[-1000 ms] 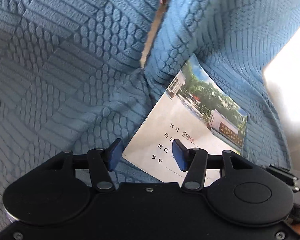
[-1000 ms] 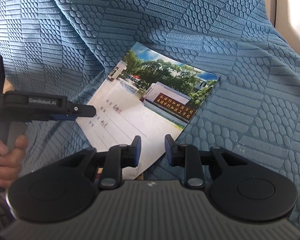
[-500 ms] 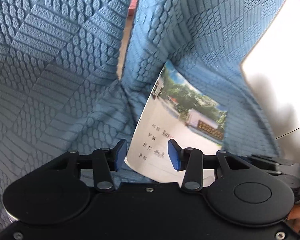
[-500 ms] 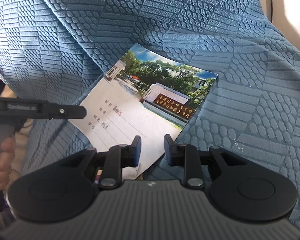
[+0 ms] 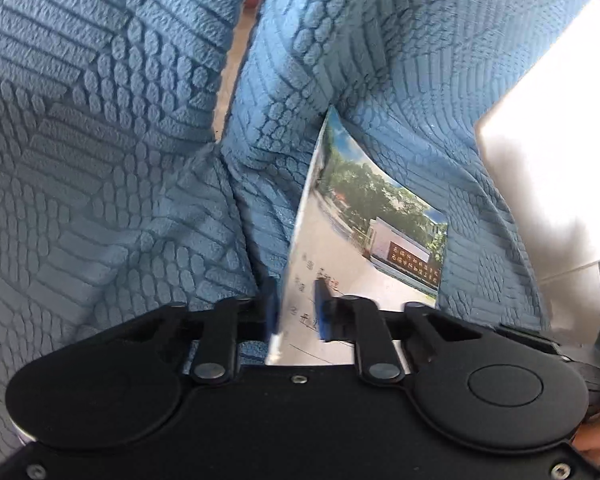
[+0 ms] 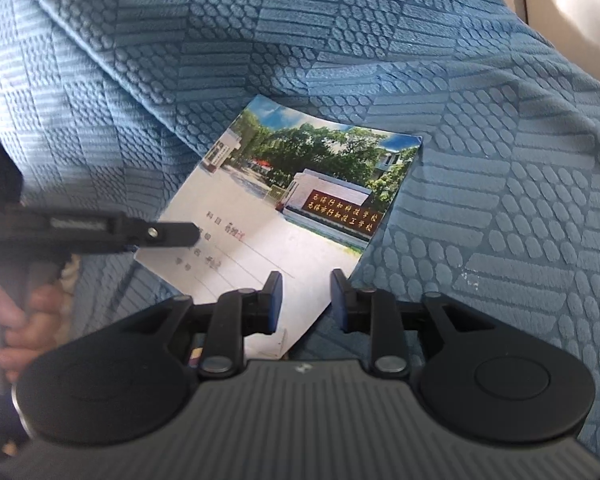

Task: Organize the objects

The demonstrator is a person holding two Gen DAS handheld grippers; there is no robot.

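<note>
One thin notebook (image 6: 288,216) lies on blue cover (image 6: 480,200). Left hand-held gripper (image 5: 296,308) straddles its near corner, jaws narrowed, not visibly clamped. Right hand-held gripper (image 6: 306,300) open, empty, over near edge. Likely light, floppy, slick cover; grip near spine.
</note>
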